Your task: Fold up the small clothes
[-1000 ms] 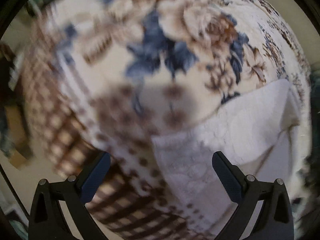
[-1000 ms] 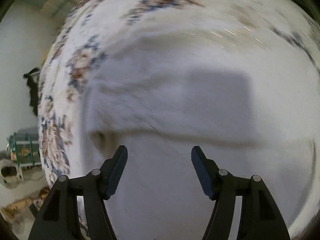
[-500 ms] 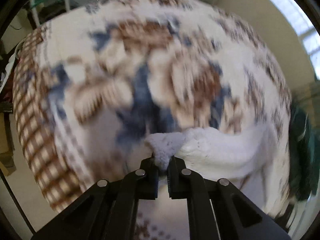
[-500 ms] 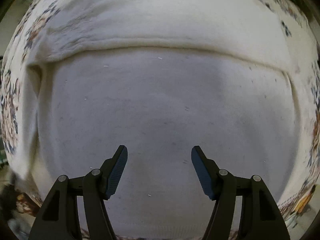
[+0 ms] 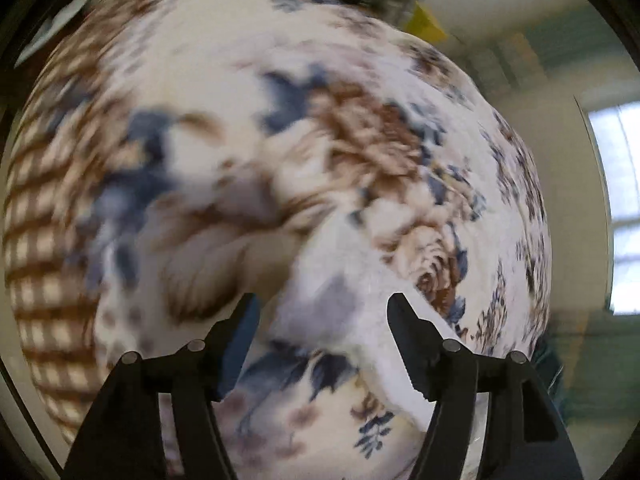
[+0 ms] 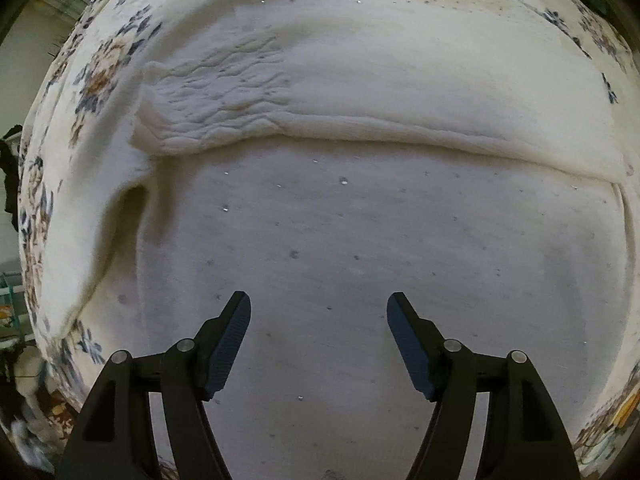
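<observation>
Careful: both claws gape wide w/ nothing held. Left claw [image 5: 322, 312] hovers over white garment [image 5: 352, 276] edge; right claw [image 6: 318, 312] sits above its flat middle [image 6: 360, 240]. Loose folded flap ahead could spring back.

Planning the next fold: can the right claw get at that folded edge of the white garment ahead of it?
Probably yes. The right claw is open above the white garment, and nothing lies between it and the folded edge.
</observation>
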A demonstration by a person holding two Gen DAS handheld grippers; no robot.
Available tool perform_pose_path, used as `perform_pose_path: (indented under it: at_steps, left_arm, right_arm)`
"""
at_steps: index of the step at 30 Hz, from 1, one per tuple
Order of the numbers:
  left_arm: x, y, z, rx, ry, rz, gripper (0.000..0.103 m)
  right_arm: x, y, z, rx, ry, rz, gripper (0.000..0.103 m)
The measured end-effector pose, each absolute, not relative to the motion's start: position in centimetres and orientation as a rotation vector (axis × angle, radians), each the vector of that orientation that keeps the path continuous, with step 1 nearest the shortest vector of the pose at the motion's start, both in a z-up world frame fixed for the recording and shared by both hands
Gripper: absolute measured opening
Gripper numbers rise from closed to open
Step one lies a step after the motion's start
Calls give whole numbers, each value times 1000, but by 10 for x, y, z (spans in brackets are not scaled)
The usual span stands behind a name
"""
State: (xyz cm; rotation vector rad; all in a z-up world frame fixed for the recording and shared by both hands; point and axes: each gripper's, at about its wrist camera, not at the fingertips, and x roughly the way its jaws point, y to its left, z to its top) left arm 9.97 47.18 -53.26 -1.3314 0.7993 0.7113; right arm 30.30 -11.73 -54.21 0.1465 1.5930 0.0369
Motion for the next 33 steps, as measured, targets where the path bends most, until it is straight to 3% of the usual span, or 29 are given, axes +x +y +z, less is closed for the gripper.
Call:
perform_pose_path:
  at_steps: [7, 11, 14, 21, 25, 33]
  left_arm:
    - [112, 454, -575, -1492, 746, 698, 65]
    - [140, 463, -574, -1408, 734, 745, 63]
    - [154, 473, -560, -1281, 729, 785, 8]
    - [171, 478, -491, -1067, 652, 781, 7]
    - [189, 469, -443, -984, 597, 744, 7]
    - [274, 386, -358, -735, 612, 483, 7]
  right_arm:
    - [307, -146, -532, 63, 1509, -119, 73]
    - [311, -176, -521, -51, 1401, -277, 89]
    - [318, -193, -519, -36, 1379, -307, 89]
    - [345, -197, -515, 38, 1374, -288, 89]
    - [381, -139, -534, 72, 1373, -297, 89]
    - [401, -197, -523, 214, 1406, -239, 90]
